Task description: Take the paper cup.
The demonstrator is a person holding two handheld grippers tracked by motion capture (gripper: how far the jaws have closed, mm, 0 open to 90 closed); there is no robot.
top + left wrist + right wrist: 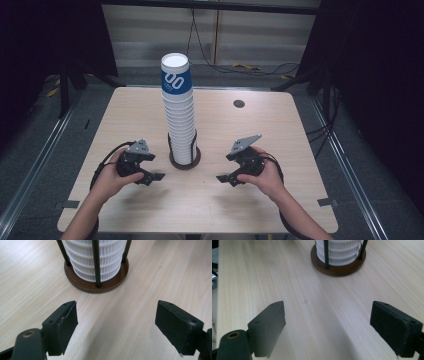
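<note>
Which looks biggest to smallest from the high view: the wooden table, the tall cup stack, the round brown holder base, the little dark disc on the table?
1. Pale wooden table
2. Tall stack of white paper cups, blue-printed on top
3. Round brown holder base
4. Small dark disc, though it lies farther from the camera, which shrinks it slightly.

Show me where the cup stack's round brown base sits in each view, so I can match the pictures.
High view: the brown base is at table centre, between the left gripper and right gripper.
Left gripper view: top centre, beyond the open jaws.
Right gripper view: top, right of centre.
Shared landmark: the black rods rising from the base around the white cups.
</note>
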